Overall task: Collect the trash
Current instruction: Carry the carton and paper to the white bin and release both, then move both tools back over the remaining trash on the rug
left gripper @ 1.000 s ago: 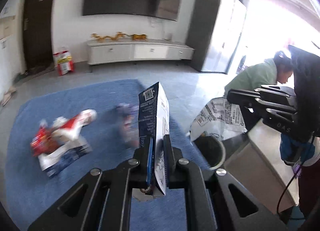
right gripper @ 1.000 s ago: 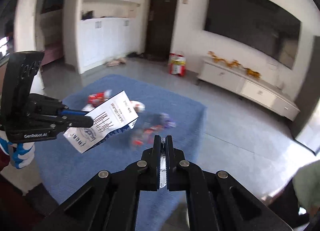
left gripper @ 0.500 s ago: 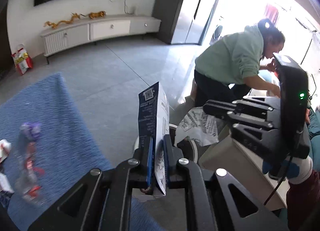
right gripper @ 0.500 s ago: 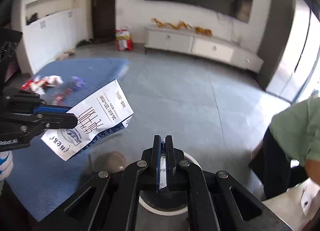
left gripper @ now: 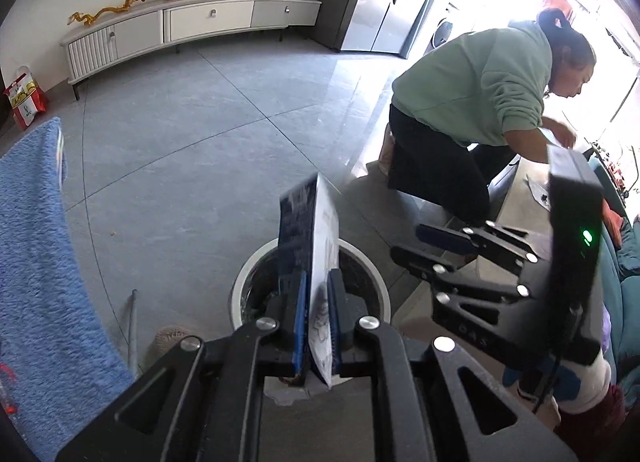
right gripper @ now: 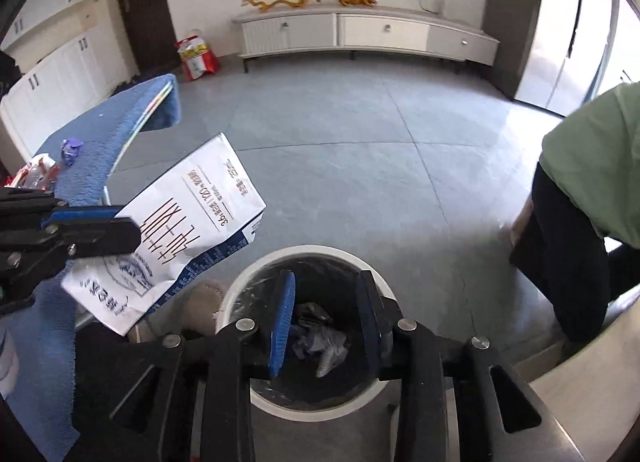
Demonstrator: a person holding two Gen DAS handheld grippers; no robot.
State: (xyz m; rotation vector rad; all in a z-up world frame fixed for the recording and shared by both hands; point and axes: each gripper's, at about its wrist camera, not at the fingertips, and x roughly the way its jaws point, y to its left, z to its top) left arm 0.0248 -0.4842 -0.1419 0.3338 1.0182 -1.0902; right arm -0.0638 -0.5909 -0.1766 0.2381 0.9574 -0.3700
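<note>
The right gripper hangs over the bin, its jaws just opened, nothing between them. The left gripper pinches the carton, upright above the bin's rim.

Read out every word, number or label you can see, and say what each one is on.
"纯牛奶": large upside-down characters on the carton, probably.
"120": small print line on the same carton; the rest is blurred.
"DAS": moulded on the right claw, faint; its jaws have just been opening, nothing between them.
Red bag: print too small to read.
</note>
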